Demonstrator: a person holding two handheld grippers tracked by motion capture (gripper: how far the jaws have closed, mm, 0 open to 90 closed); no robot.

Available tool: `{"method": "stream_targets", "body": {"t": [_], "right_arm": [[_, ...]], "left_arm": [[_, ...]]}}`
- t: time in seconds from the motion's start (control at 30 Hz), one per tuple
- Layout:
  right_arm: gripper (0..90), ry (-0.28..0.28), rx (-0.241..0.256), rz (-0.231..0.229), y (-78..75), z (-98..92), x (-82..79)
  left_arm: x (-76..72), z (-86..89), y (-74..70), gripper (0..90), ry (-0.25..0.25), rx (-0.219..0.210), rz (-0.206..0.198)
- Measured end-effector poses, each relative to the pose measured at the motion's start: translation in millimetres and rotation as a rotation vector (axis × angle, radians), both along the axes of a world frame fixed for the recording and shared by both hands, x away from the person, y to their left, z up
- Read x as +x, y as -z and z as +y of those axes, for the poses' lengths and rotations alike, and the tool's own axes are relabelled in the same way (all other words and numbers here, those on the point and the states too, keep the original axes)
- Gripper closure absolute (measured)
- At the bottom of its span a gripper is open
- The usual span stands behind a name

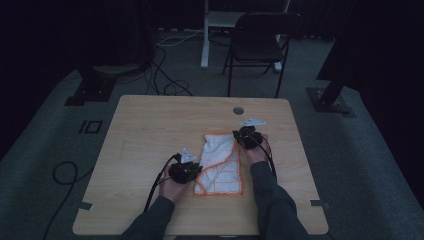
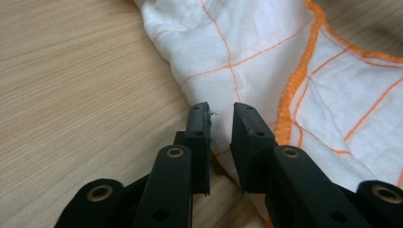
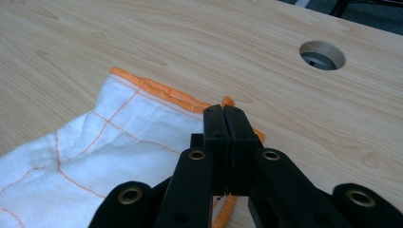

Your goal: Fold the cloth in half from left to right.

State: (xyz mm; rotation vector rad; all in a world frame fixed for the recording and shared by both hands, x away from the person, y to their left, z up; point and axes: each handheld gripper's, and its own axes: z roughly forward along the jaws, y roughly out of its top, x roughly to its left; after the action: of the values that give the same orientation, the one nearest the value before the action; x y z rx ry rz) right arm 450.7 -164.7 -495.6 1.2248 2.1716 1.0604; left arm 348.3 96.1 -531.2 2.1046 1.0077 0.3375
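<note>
A white cloth (image 1: 220, 162) with orange grid lines and an orange hem lies crumpled on the wooden table (image 1: 150, 130). My left gripper (image 1: 192, 170) sits at the cloth's near left edge. In the left gripper view its jaws stand a little apart, open (image 2: 221, 111), with a fold of the cloth (image 2: 237, 42) right at their tips. My right gripper (image 1: 240, 137) is at the cloth's far right corner. In the right gripper view it is shut (image 3: 223, 111) on the orange hem of the cloth (image 3: 95, 152), which shows on both sides of the jaws.
A round cable hole (image 1: 238, 110) (image 3: 322, 54) sits in the table near its far edge, beyond the right gripper. Behind the table stand a black folding chair (image 1: 260, 40) and a white stand (image 1: 205, 35). Cables (image 1: 165, 75) trail over the grey floor.
</note>
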Motion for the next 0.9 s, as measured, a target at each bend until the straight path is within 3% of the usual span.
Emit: {"method": "stream_targets", "body": {"t": [0.43,0.67,0.9], "right_arm": [[84.7,0.030,-0.010,0.034,7.5,-10.1,4.2],[78.9,-0.004,-0.013,0.035,8.3,-10.7,-11.2],[76.6,-0.024,-0.011,0.050,13.4,-12.7,-21.0]], "left_arm": [[-2.7,-8.3,-3.0,76.6,0.027,-0.006,-0.006],[-6.3,-10.4,-4.5,75.2,0.043,-0.008,-0.010],[-9.1,-4.5,-10.9,72.8,0.040,-0.035,-0.011]]}}
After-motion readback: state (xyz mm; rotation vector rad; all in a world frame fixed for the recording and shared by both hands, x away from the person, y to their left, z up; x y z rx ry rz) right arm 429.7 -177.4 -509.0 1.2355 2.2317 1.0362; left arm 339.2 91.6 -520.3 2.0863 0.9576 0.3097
